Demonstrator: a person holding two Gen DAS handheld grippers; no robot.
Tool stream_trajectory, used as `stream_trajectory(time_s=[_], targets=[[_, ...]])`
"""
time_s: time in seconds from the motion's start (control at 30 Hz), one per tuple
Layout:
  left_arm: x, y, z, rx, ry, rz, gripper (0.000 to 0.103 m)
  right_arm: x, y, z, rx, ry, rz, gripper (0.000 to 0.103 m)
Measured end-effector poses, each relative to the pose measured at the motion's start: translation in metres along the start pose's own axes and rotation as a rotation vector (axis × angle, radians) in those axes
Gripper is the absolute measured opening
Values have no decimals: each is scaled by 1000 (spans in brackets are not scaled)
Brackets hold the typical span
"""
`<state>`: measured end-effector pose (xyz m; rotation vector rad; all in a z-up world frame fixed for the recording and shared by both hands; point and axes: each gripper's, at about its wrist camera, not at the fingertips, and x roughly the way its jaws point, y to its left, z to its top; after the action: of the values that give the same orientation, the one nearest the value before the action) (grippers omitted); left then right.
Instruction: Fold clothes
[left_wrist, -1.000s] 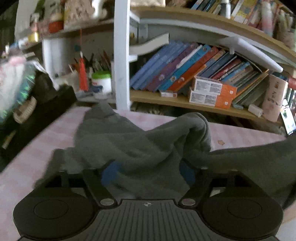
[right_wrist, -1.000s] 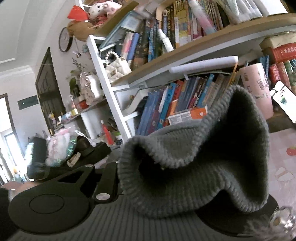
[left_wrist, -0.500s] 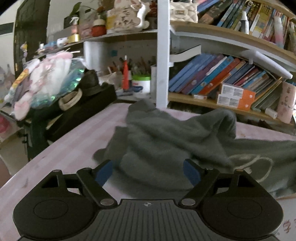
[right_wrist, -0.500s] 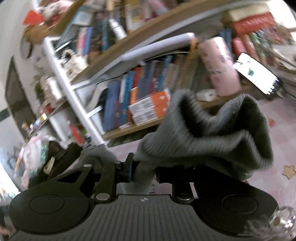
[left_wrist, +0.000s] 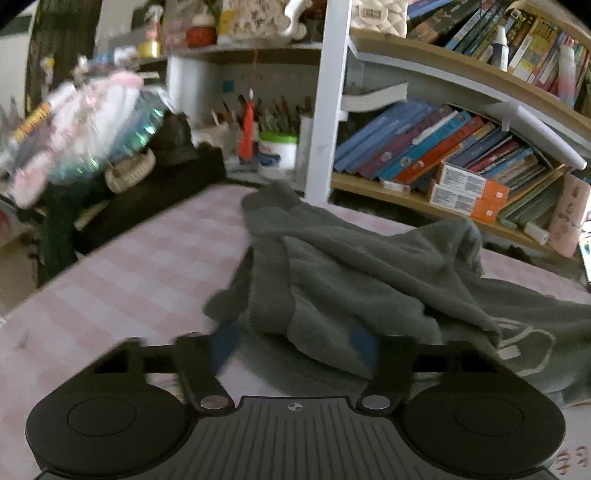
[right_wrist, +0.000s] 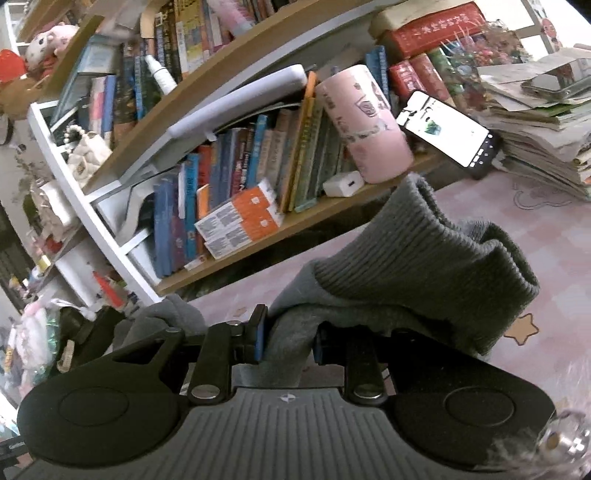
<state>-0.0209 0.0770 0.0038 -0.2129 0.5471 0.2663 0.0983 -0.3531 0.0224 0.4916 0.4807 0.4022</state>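
Two grippers in view, one per wrist cam. Left gripper (left_wrist: 293, 341): jaws spread wide, blue pads either side of a folded sweater edge, nothing clamped; the left pad looks clear of the cloth, the right pad is partly covered by it, can't tell if it touches. Right gripper (right_wrist: 288, 339): jaws clenched on a bunch of the same grey fabric, w/ the ribbed cuff (right_wrist: 436, 254) standing up above the fingers and flopping over to the right.

Grey sweater (left_wrist: 369, 273) lies crumpled on the pink checked tablecloth (left_wrist: 129, 280), one sleeve reaching toward the back of the table near the white shelf post (left_wrist: 323, 110), body spreading off to the right, a pale outline drawing on it at right.

Behind the table: bookshelf (right_wrist: 236, 184) w/ leaning books, two orange-and-white boxes (right_wrist: 236, 218), a pink cup (right_wrist: 364, 125) and a lit phone (right_wrist: 448, 129) propped beside it. Paper stack (right_wrist: 543, 129) far right. Left cam also shows a pen pot area & a white tub w/ green lid (left_wrist: 277, 153) on the lower shelf.
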Motion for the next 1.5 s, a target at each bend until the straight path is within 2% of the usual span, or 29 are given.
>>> stream_trajectory(time_s=[0.13, 0.2, 0.23, 0.33, 0.4, 0.47, 0.53, 0.57, 0.6, 0.63, 0.67, 0.9, 1.07, 1.17, 1.3, 1.33, 1.4, 1.5], targets=[[12, 3, -1, -61, 52, -58, 34, -1, 5, -2, -35, -5, 0, 26], [17, 3, 0, -87, 74, -90, 12, -1, 8, -3, -52, -8, 0, 26], [19, 2, 4, -89, 70, -103, 8, -1, 8, -3, -57, -8, -1, 26], [30, -3, 35, -64, 63, -149, 6, 1, 9, -4, -63, -2, -2, 27], [37, -1, 66, -78, 6, -138, 5, 3, 9, -4, -67, 2, -4, 27], [37, 11, 103, -171, -159, -87, 5, 3, 8, -4, -67, 3, -5, 27], [33, 30, 123, -344, -309, 63, 11, 3, 8, -4, -65, 3, -3, 27], [32, 40, 133, -428, -380, 137, 23, 3, 8, -4, -67, 4, -4, 27], [38, 45, 135, -427, -321, 114, 45, 3, 8, -4, -69, 5, -4, 27], [44, 51, 137, -425, -261, 91, 54, 3, 9, -4, -72, 7, -4, 27], [51, 56, 138, -423, -202, 68, 56, 2, 10, -4, -76, 6, -2, 27], [33, 61, 54, -244, -5, 64, 56, 2, 15, -5, -102, 5, -6, 28], [13, 59, 10, -174, 80, 34, 56, 2, 14, -5, -99, 5, -6, 28], [11, 51, 4, -126, 86, 7, 55, 3, 15, -5, -105, 3, -8, 28], [23, 42, 11, -90, 86, 20, 52, 3, 15, -5, -107, 3, -10, 28], [30, 43, 11, -108, 94, 20, 49, 2, 15, -5, -106, 2, -8, 28], [42, 44, 12, -143, 111, 21, 35, 2, 15, -5, -103, 0, -3, 28], [48, 43, 14, -154, 94, 29, 18, 1, 15, -5, -100, 2, 0, 28]])
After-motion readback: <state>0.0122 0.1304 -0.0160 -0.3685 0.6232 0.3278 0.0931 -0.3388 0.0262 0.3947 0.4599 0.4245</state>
